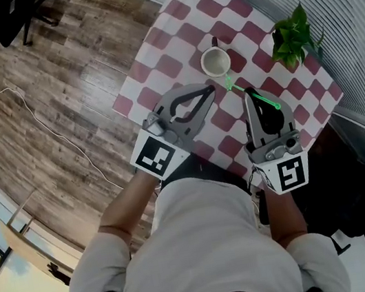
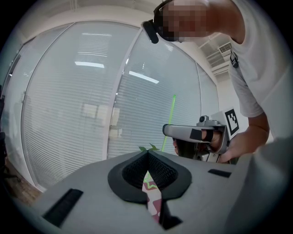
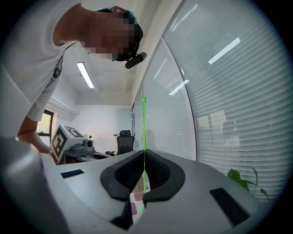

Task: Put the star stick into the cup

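Table (image 1: 175, 42) under a checked cloth carries the white cup (image 1: 215, 62). Left gripper (image 1: 209, 91) hovers just short of the cup, jaws together and empty. Right gripper (image 1: 253, 96), near the cup's right, is clamped on the green star stick (image 1: 237, 89), whose star end points toward the cup. Carrying seems the step in hand; next the stick likely needs raising over the cup's rim and lowering in.

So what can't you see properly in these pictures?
- Star end of the star stick: tiny in the head view, and mostly hidden behind the jaws of the right hand-held gripper in its own view.
- Inside of the cup: too small, head view.
- Pot of the plant: covered by leaves, head view.
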